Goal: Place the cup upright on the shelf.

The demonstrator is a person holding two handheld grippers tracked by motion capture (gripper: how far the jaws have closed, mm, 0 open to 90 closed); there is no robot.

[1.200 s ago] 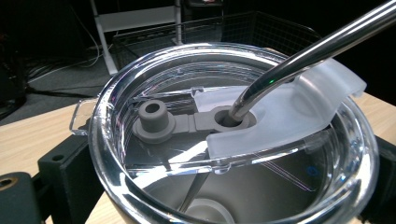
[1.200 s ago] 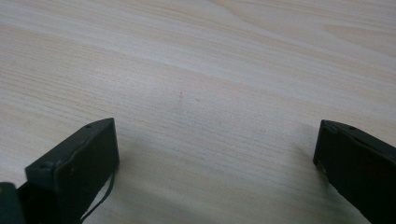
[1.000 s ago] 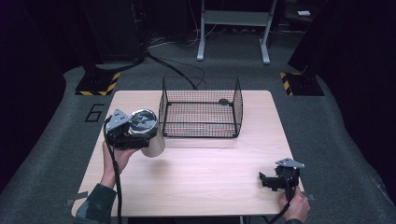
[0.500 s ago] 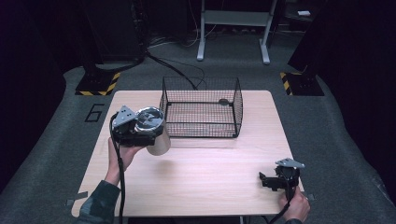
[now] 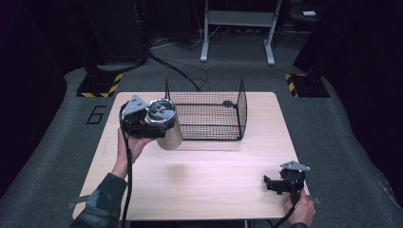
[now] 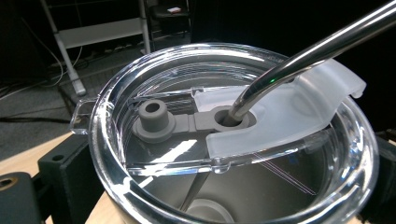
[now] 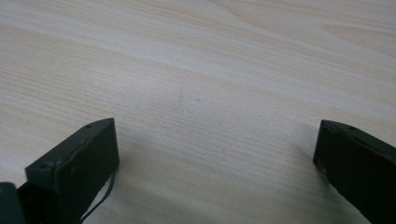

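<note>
My left gripper [image 5: 151, 127] is shut on a steel tumbler [image 5: 172, 137] and holds it tilted above the table, just left of the black wire basket [image 5: 209, 129]. In the left gripper view the tumbler's clear lid [image 6: 261, 126] sits close up, a metal straw [image 6: 317, 44] passes through its grey seal, and one of the black fingers [image 6: 65, 163] presses against the tumbler's side. My right gripper [image 5: 273, 184] rests near the table's front right corner. The right gripper [image 7: 215, 158] is open, with bare wood between its jaws.
The wire basket stands at the back middle of the wooden table [image 5: 214, 190], with a small dark object [image 5: 228, 103] lying inside it. Beyond the table are a metal stand [image 5: 237, 28], cables and striped floor plates [image 5: 100, 84].
My left gripper has carried the tumbler to the right and a little away from the person, closer to the basket's left wall. The right gripper has stayed put.
</note>
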